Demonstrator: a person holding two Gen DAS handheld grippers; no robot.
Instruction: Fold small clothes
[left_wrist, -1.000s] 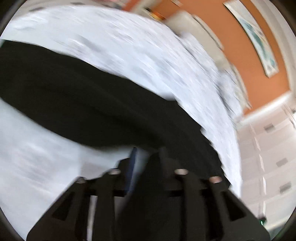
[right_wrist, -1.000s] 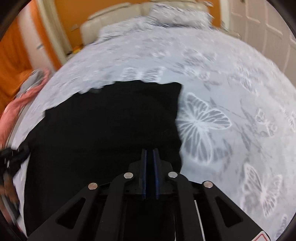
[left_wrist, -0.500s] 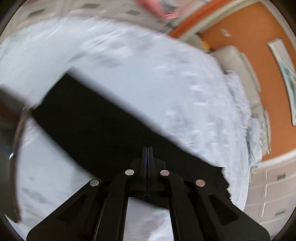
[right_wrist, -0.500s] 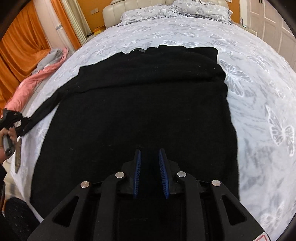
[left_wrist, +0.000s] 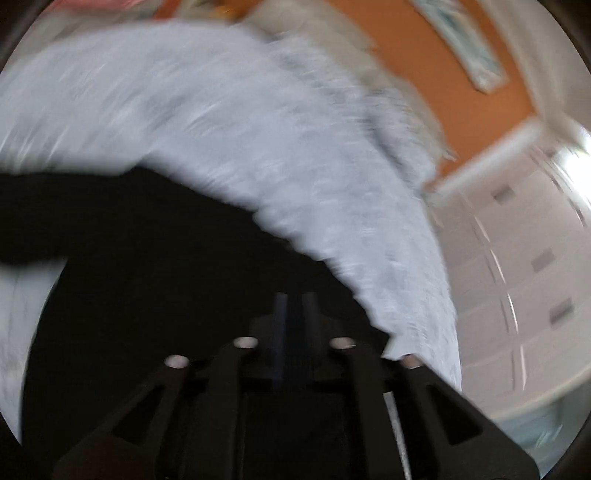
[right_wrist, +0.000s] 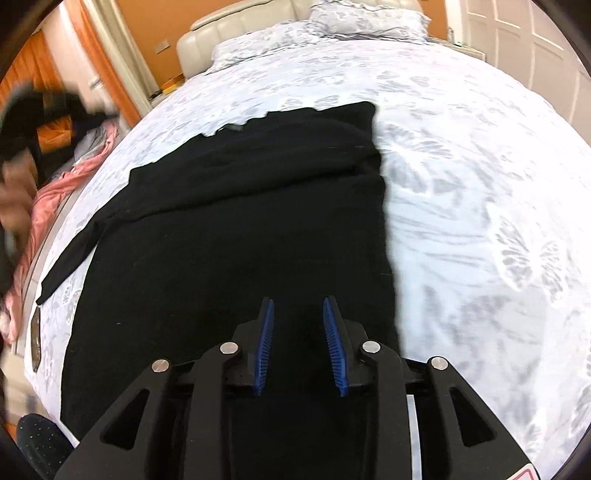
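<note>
A black long-sleeved garment (right_wrist: 236, 229) lies flat on the white butterfly-print bed cover (right_wrist: 480, 192), one sleeve (right_wrist: 70, 258) stretched out to the left. My right gripper (right_wrist: 298, 314) is open and empty, low over the garment's near part. The left wrist view is blurred by motion: my left gripper (left_wrist: 295, 306) hangs over the black garment (left_wrist: 155, 266) with a small gap between its jaws and nothing visibly between them. The left gripper also shows as a dark blur at the far left of the right wrist view (right_wrist: 33, 110).
A pink cloth (right_wrist: 48, 192) lies at the bed's left edge. Pillows (right_wrist: 369, 18) and a cream headboard (right_wrist: 236, 29) stand at the far end. White wardrobe doors (left_wrist: 517, 258) are to the right of the bed. Orange walls surround the room.
My right gripper has opened and let go of the garment, which now lies flat. My left gripper has let go of the sleeve, opened slightly and swung over the garment.
</note>
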